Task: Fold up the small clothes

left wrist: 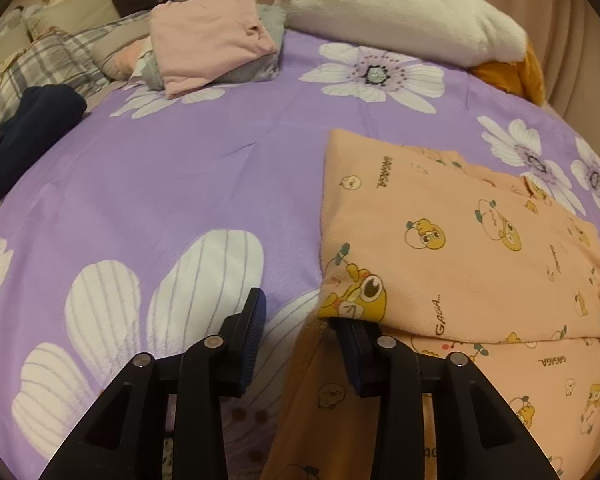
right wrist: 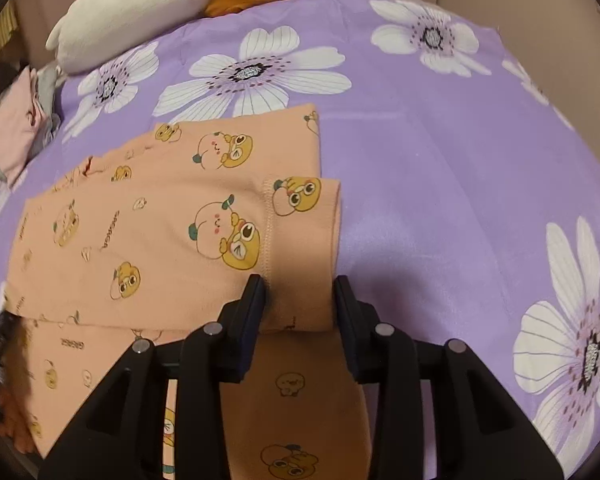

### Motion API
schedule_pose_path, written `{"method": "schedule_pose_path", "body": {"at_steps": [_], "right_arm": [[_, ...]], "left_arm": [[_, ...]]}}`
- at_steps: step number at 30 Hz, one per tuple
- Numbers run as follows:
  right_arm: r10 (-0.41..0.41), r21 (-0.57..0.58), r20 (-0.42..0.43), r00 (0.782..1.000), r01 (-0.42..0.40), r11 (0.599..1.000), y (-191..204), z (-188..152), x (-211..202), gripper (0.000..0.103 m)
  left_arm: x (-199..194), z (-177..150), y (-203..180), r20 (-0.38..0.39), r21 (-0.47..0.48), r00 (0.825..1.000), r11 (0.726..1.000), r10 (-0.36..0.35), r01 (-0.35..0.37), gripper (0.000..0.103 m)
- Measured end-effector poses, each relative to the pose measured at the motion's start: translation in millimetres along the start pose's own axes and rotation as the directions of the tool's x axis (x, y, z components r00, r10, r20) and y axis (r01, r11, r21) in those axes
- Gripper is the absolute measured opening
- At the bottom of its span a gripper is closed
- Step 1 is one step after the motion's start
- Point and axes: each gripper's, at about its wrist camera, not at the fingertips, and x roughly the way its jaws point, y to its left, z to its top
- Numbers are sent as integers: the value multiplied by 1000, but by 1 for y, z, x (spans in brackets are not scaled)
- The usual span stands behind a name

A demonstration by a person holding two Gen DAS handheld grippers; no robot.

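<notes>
Both wide open and gripping nothing, the left gripper point(left wrist: 300, 316) flanks one near corner of the peach pajama garment point(left wrist: 460, 248) and the right gripper point(right wrist: 300, 300) straddles the other, the half-folded cloth lying crosswise ahead of them on the purple floral bedspread point(left wrist: 200, 168).

Garment point(left wrist: 460, 248) on bedspread point(left wrist: 180, 168), pillow point(left wrist: 400, 12) behind

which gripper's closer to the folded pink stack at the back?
Left. The left gripper faces the pink stack across open blanket; from the right gripper it sits far off left.
</notes>
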Motion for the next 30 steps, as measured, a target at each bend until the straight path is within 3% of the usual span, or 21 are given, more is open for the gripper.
{"method": "schedule_pose_path", "body": {"at_steps": [2,3,4,5,6,7,9,11,12,13,14,15,17,19,20,23,24,25,26,29,30], "right_arm": [[37,37,-11,999,-36,999,-9,-1,0,37],[66,65,-22,998,-65,996,-14,-1,-1,37],[96,102,-27,995,-93,990,-19,-3,-2,37],[142,159,-33,989,-135,978,-27,-3,-5,37],[172,198,-36,985,-161,967,-31,-3,-8,36],[206,236,-31,978,-193,952,-36,-3,-14,36],[268,245,8,963,-262,933,-39,-2,-29,37],[297,207,37,954,-298,932,-33,-2,-39,37],[288,184,34,957,-289,939,-28,-3,-39,38],[260,158,9,966,-258,953,-22,-5,-34,38],[223,134,-32,974,-217,967,-17,-8,-24,38],[178,116,-91,980,-167,979,-15,-11,-12,35],[189,113,-97,977,-178,977,-17,-14,-10,34],[241,141,-97,966,-226,964,-23,-11,-26,38],[279,167,-80,957,-264,950,-30,-11,-35,38],[403,298,26,915,-392,871,-63,-28,-71,44],[438,344,70,896,-434,833,-77,-39,-82,52],[464,391,107,879,-466,793,-89,-52,-91,60],[476,433,127,870,-480,763,-98,-66,-96,61],[473,523,157,867,-479,705,-117,-115,-108,61],[454,551,156,877,-459,697,-122,-133,-113,61]], "left_arm": [[-10,10,1,-97,-65,993,995,70,-77,43],[-19,15,6,-123,-132,992,990,23,-40,43],[-32,18,14,-104,-228,991,972,-82,56,43],[-51,19,24,-15,-327,972,919,-236,218,43],[-60,20,27,26,-351,955,892,-295,286,43],[-67,22,25,43,-338,947,887,-319,314,43],[-68,25,7,51,-230,963,935,-264,269,43],[-32,22,-17,-104,-122,978,978,-182,169,43],[-10,16,-23,-218,-106,961,983,-171,151,43],[5,10,-27,-271,-109,948,984,-165,140,43],[-6,9,-29,-175,-99,976,988,-133,117,43],[-13,10,-32,-176,-89,978,991,-113,99,43],[-18,10,-31,-238,-130,952,977,-194,167,43],[-27,7,-14,-262,-247,907,931,-330,268,43],[-37,3,0,-249,-343,869,878,-427,333,43],[-67,-19,44,-92,-549,730,646,-677,530,52],[-79,-36,62,-29,-602,713,581,-701,547,60],[-90,-54,78,16,-645,729,550,-685,531,64],[-99,-66,86,33,-661,755,553,-655,508,64],[-120,-97,97,9,-623,825,642,-566,447,64],[-124,-107,97,-5,-612,825,654,-565,444,64]]}}
